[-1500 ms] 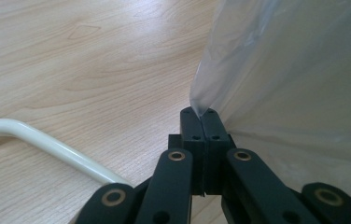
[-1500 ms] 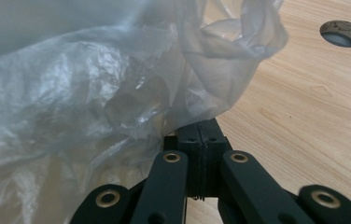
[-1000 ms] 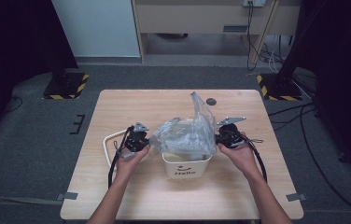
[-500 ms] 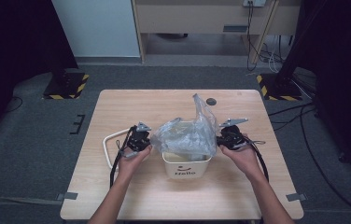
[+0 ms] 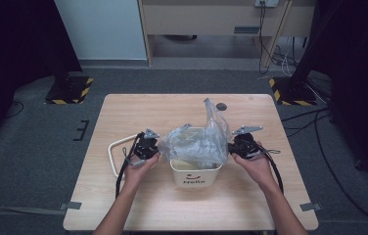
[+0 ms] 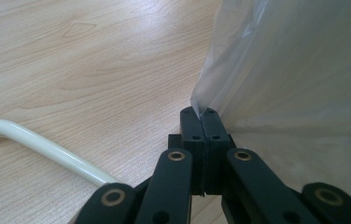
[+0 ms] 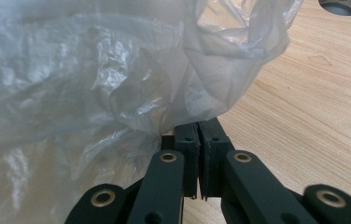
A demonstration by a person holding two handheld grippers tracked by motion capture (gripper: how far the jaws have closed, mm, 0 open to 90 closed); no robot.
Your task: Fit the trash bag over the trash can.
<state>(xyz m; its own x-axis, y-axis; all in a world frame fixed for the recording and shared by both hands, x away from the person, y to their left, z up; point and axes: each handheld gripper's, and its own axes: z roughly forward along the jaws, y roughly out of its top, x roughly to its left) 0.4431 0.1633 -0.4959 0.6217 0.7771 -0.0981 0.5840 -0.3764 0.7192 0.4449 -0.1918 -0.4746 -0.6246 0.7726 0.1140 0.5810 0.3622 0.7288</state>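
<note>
Left hand-held gripper (image 6: 203, 122) and right hand-held gripper (image 7: 199, 132) both clamp the clear plastic bag (image 5: 196, 142); I should stretch its mouth evenly over the white bin (image 5: 195, 175).

The clear plastic bag (image 5: 196, 144) drapes over the white bin (image 5: 195, 175), hiding the bin's inside and most of its rim. In the left gripper view the bag (image 6: 295, 70) runs off the top and right edges. The cream handle (image 6: 38, 144) is cut by the left edge. A dark round spot on the bench (image 5: 221, 106) is too small to identify.
</note>
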